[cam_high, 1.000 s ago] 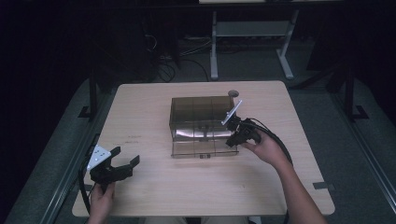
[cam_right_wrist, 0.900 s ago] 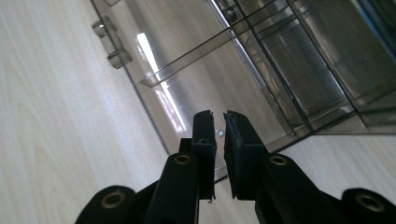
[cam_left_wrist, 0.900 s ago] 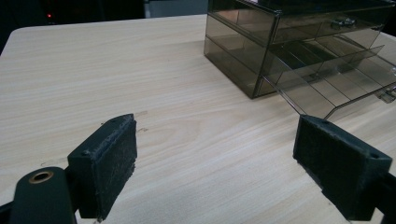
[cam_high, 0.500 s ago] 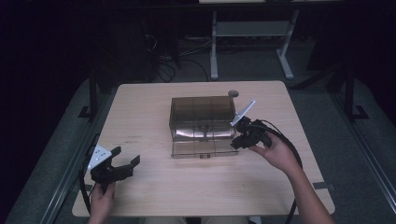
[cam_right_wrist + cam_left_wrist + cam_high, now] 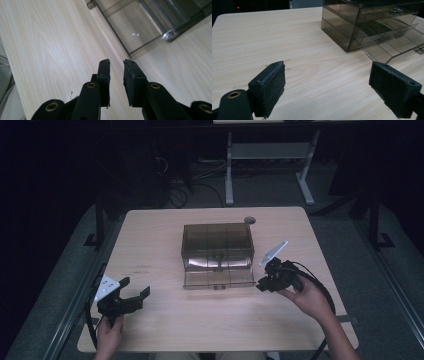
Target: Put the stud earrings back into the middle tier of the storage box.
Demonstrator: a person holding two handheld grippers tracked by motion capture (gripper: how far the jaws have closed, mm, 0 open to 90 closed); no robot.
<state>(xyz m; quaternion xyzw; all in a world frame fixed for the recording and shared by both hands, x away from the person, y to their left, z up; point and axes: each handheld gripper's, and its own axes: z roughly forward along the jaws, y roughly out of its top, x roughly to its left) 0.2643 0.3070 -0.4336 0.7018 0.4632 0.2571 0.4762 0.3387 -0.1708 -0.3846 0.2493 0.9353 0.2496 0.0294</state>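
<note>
A smoky see-through drawer box stands mid-table, its bottom drawer pulled out toward me. My right gripper is held low just off that drawer's front right corner, apart from it. In the right gripper view the gripper has its pads a narrow gap apart with nothing between them, and the drawer's corner lies just ahead. My left gripper rests near the front left of the table, wide open and empty. Past my left gripper in its own view are the box and the open drawer.
A small round disc lies on the wooden table behind the box's right corner. Bare wood surrounds the box on the left and in front. A white-legged stand and cables sit on the floor beyond the far edge.
My right gripper has drawn back from the box's right front, moving toward me and lower. The left gripper and the box have stayed where they were.
</note>
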